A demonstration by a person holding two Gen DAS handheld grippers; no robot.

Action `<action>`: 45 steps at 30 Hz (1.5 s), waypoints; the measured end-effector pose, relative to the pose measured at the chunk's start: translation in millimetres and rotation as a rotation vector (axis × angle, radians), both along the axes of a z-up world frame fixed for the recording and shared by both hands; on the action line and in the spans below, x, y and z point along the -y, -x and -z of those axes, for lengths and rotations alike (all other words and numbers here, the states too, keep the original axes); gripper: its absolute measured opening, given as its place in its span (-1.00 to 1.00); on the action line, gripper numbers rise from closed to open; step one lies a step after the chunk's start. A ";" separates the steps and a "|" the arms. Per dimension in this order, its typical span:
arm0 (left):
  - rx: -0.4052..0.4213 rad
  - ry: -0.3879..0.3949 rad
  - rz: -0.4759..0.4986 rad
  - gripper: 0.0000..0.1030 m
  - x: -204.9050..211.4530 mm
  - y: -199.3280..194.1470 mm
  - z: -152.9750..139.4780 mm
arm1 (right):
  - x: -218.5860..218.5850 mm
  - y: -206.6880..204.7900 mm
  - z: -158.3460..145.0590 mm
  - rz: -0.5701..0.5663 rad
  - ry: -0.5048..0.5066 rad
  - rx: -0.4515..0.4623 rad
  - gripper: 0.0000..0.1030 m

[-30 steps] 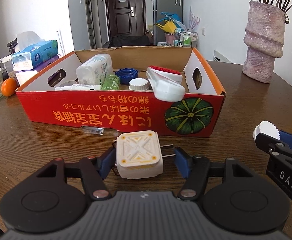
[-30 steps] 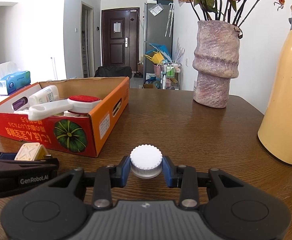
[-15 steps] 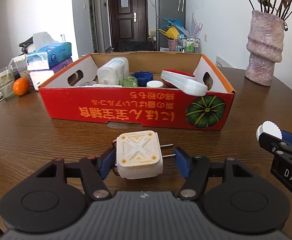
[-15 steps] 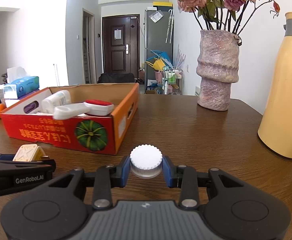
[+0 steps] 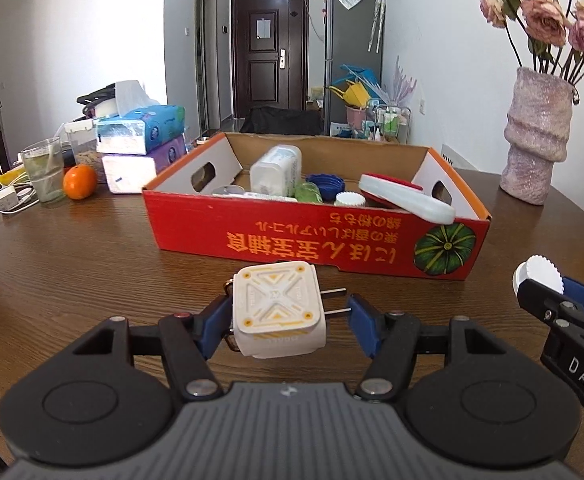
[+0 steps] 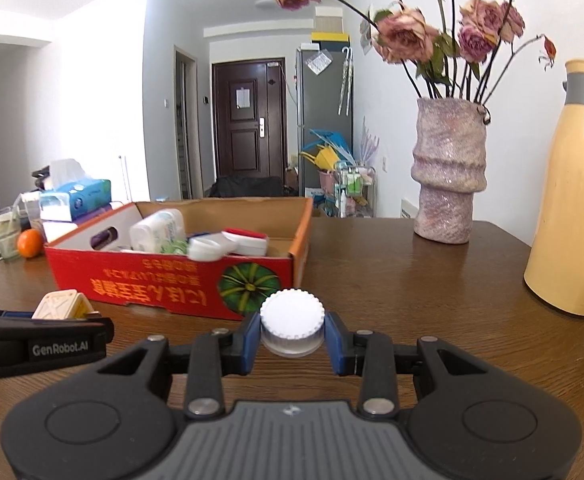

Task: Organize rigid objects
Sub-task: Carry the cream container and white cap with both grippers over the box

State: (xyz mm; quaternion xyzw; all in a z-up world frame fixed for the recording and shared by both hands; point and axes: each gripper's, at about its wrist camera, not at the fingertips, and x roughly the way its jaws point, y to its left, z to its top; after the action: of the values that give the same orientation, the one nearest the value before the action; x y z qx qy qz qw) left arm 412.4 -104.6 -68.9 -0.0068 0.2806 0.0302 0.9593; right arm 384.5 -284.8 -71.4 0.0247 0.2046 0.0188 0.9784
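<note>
My left gripper (image 5: 288,316) is shut on a white and yellow plug adapter (image 5: 278,314), held above the brown table with its two prongs against the right pad. My right gripper (image 6: 292,330) is shut on a white ribbed bottle cap (image 6: 292,320). Ahead of both stands a red cardboard box (image 5: 315,240) printed with a pumpkin; it holds a white bottle (image 5: 278,170), a blue cap (image 5: 325,184), a white cap (image 5: 349,199) and a red and white case (image 5: 405,196). The left gripper's side and adapter (image 6: 62,306) show in the right wrist view, the cap (image 5: 539,278) in the left.
A pink textured vase (image 6: 447,176) with dried roses stands at the back right. A cream thermos (image 6: 575,200) is at the far right. Left of the box are tissue packs (image 5: 140,128), an orange (image 5: 79,181) and a glass (image 5: 46,170).
Both grippers have drawn back from the box and risen a little, each keeping its object. The box looks smaller and farther, and more of the room shows.
</note>
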 end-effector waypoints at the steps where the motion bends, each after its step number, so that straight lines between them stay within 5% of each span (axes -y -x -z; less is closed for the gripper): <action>1: 0.006 0.004 -0.002 0.26 -3.3 1.4 -2.2 | -3.1 1.9 -1.5 -0.002 -0.001 0.006 -0.34; 18: 0.072 0.056 -0.017 0.26 -43.5 -3.2 -33.4 | -45.3 4.0 -28.8 -0.011 -0.018 0.090 -0.34; 45: 0.133 0.095 -0.054 0.26 -62.8 -75.4 -53.1 | -71.9 -67.4 -47.1 -0.025 -0.006 0.144 -0.34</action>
State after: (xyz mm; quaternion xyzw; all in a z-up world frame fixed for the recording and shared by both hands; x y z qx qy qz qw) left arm 487.8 -41.8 -15.8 -0.0619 0.2169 0.0419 0.9733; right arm 451.8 -212.8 -24.3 0.0239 0.1340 0.0334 0.9901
